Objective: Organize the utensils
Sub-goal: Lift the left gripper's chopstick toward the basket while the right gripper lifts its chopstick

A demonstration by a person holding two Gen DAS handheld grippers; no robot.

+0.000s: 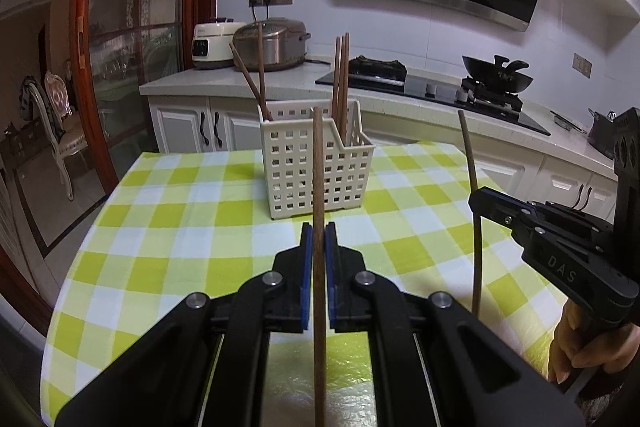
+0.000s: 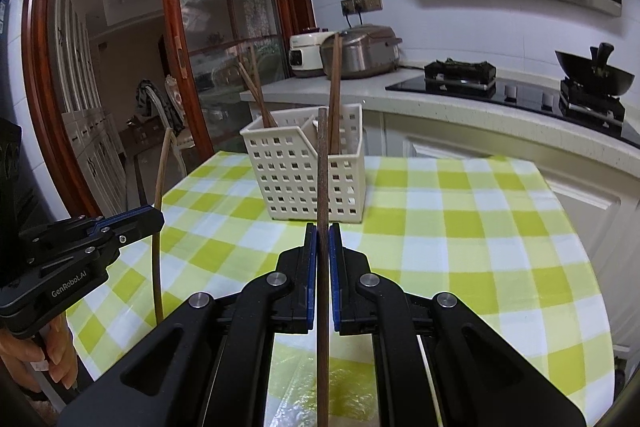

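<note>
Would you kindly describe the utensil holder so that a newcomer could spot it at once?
Start at the table with the green-and-white checked cloth in front of the kitchen counter. Toward its far side stands the cream plastic basket, upright, its walls pierced by square holes. It is the only container on the cloth, divided into compartments, with brown chopsticks standing up out of it.
</note>
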